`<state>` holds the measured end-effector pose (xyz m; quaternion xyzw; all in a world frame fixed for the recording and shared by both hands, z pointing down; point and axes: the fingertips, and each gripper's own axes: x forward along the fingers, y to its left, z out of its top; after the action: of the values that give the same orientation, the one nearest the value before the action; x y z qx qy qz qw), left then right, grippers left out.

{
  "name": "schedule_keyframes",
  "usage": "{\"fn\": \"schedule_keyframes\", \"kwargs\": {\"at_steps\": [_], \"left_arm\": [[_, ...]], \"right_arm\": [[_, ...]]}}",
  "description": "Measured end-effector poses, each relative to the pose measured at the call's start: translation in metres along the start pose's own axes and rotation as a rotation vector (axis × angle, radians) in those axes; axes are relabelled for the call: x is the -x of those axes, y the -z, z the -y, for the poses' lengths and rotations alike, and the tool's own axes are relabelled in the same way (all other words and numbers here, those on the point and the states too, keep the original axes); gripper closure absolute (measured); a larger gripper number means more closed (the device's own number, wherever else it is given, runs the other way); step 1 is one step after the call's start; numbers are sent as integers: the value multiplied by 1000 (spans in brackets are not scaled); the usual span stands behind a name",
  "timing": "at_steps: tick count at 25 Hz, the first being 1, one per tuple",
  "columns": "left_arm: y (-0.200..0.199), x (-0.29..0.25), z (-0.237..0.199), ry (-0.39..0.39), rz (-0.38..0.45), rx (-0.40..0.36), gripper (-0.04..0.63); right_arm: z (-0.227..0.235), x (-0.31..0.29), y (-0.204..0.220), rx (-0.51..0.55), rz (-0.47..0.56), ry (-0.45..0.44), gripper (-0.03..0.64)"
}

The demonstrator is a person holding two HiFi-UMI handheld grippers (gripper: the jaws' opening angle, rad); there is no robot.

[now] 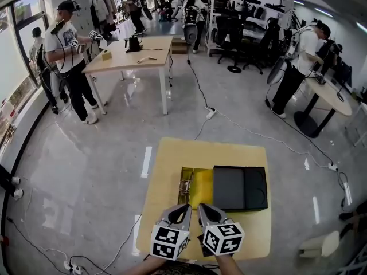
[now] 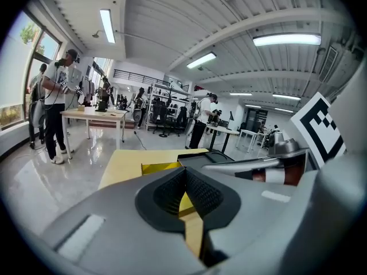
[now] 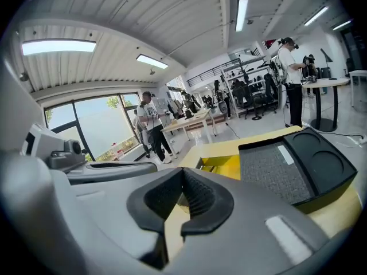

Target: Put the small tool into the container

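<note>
Marker cubes sit closest, at the bottom edge of the head view: left cube (image 1: pixel 169 242) and right cube (image 1: pixel 222 238), side by side, w/ a bit of each hand under them. Just past them, left tongs (image 1: pixel 184 208) and right tongs (image 1: pixel 202 207) point away over the near part of the yellow table (image 1: pixel 172 153), almost parallel and just beside each other. Left tongs are closed tip to tip w/ nothing between the pads, per the left gripper view. Right tongs are the same: pads together, empty, per the right gripper view. Neither touches anything on the table.

Next out, right in front of the tips, is the container (image 1: pixel 203 191): a yellow box w/ a black lid (image 1: pixel 239 188) covering its right portion, so the left portion is open. Small tool (image 1: pixel 185 186), a metal piece, lies inside the open part against the left wall, lengthwise near to far. It's clear of both tongs. Too small to tell more about its shape.

Beyond the table is grey glossy floor w/ white tape marks and a long cable (image 1: pixel 229 122) running from the far side to the right. Far left, a 2nd table (image 1: pixel 129 59) w/ a few small items on it, and a person (image 1: pixel 69 50) in a white T-shirt standing at its left end. Far right, another person (image 1: pixel 298 62) in white bends over a round table (image 1: pixel 330 96). At the very back are office chairs, racks and more ppl, too small to make out.
</note>
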<state>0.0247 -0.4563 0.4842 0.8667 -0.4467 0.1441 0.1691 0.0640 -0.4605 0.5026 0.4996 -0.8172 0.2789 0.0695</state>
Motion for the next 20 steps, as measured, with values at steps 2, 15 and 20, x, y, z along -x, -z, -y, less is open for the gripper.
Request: {"fn": "schedule_keyframes", "kwargs": {"at_steps": [2,15,20], "left_arm": [[2,11,10,2,8,-5,583],[20,50,83,-4,38,-30,583],[27,60,100,-19,45,-38,583]], "right_arm": [[-8,17,2,15,27,-3,612],[-20,105,21,107,87,-28,612],[-18,124,29,111,96,-39,612]]}}
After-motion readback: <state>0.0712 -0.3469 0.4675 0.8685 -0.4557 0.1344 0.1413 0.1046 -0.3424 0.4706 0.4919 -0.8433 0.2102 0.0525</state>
